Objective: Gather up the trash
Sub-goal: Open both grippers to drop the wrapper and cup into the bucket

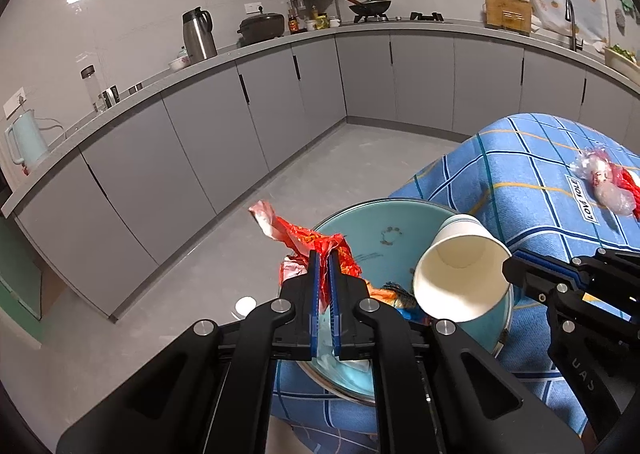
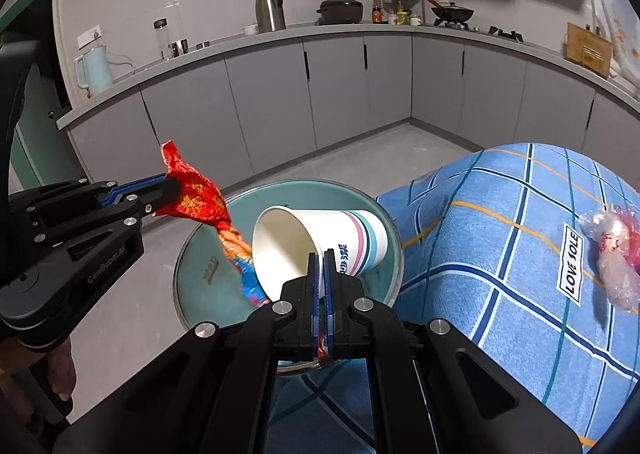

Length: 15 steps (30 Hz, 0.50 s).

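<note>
Left hand-held gripper (image 2: 172,190) clamping red wrapper (image 2: 196,198) over teal bowl (image 2: 208,250), right hand-held gripper (image 2: 321,254) pinching tilted paper cup (image 2: 320,238) rim, crumpled plastic trash (image 2: 614,254) lying beside "LOVE SOLE" label (image 2: 571,263) on blue checked cloth (image 2: 500,254).

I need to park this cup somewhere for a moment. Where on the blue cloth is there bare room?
The blue checked cloth lies bare between the teal bowl and the LOVE SOLE label. The crumpled clear wrapper occupies the far right. The bowl is crowded: paper cup, red wrapper, both grippers.

Open floor (image 2: 132,318) left of bowl (image 2: 360,192) (tipped cup (image 2: 320,242) crowding it), table (image 2: 500,254) right.
</note>
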{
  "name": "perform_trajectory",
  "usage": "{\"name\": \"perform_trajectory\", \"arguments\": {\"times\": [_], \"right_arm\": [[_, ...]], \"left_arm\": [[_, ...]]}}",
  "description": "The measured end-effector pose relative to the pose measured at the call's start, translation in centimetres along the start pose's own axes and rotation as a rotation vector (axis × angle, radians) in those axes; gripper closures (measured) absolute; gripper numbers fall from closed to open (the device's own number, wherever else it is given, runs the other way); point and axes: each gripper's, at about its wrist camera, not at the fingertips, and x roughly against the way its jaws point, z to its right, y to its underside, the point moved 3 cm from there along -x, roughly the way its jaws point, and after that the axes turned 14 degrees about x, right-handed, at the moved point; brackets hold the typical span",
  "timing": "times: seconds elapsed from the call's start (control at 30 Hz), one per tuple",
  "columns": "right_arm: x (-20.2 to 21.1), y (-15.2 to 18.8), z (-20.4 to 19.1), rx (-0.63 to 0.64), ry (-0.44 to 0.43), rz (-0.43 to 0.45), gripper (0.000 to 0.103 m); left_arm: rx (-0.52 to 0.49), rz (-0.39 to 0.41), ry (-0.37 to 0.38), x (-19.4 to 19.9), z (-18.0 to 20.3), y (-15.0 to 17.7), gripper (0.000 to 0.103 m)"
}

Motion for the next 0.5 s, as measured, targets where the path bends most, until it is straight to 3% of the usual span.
{"name": "perform_trajectory", "arguments": {"times": [0.23,0.4,0.47,0.5], "right_arm": [[0.1,0.4,0.8,-0.015,0.02,-0.002,0.097],[0.2,0.4,1.2,-0.03,0.036,0.001,0.088],[0.3,0.5,1.3,-0.033,0.039,0.001,0.08],[0.3,0.6,1.4,-0.034,0.04,0.002,0.077]], "left_arm": [[0.012,-0.006,0.021,-0.1,0.0,0.1,0.09],[0.016,0.006,0.016,0.1,0.0,0.0,0.07],[0.024,0.014,0.007,0.2,-0.1,-0.1,0.055],[0.028,0.021,0.0,0.2,-0.3,-0.3,0.053]]}}
